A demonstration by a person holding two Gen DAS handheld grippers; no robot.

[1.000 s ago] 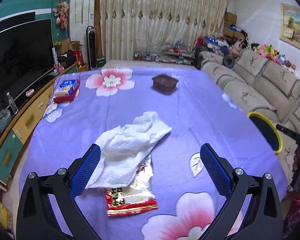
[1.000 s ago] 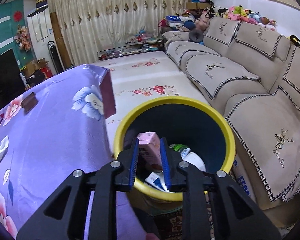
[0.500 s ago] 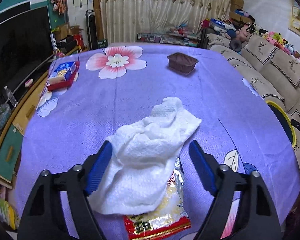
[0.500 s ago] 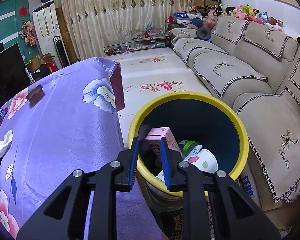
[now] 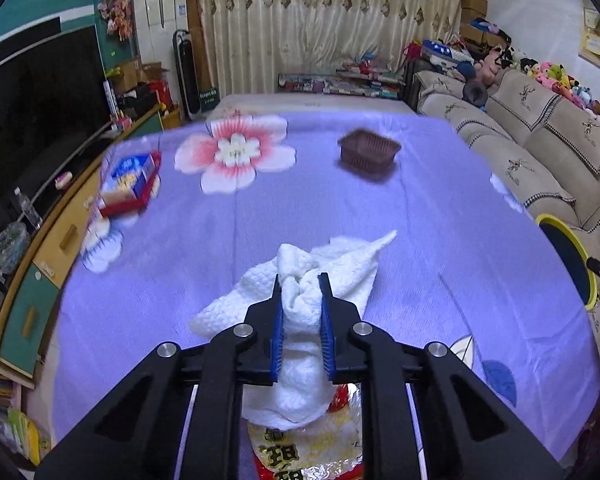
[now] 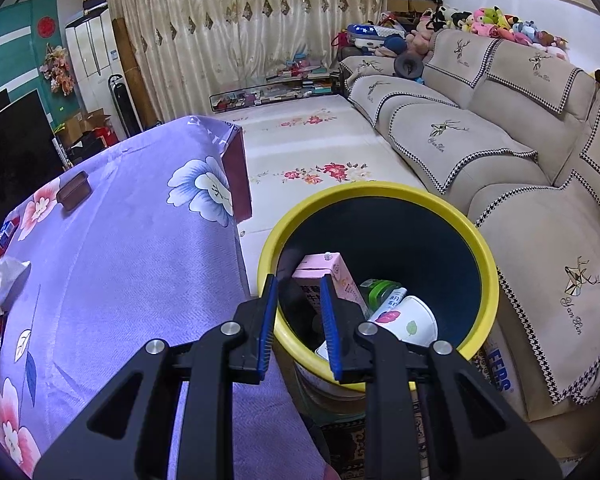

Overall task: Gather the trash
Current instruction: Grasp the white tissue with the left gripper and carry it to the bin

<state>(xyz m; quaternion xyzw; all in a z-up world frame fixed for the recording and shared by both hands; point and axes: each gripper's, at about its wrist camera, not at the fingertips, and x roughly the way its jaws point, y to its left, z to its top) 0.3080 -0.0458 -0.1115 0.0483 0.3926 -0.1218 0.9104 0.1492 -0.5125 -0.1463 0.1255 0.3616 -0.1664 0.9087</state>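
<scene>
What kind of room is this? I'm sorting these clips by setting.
Most likely a home living room: a long sofa lined with stuffed toys, a big television and floor-length curtains.

The room was bright and even. Far things beyond the left gripper [image 5: 300, 286] looked blurry, and corners were dark and bent.

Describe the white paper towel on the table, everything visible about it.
The white paper towel is crumpled, quilted soft tissue, bunched into a ridge on the purple floral tablecloth. The left hand-held gripper has just closed on its middle, pads pinching it. Its near end drapes over a red and gold foil wrapper; one corner points away, toward the right.
</scene>
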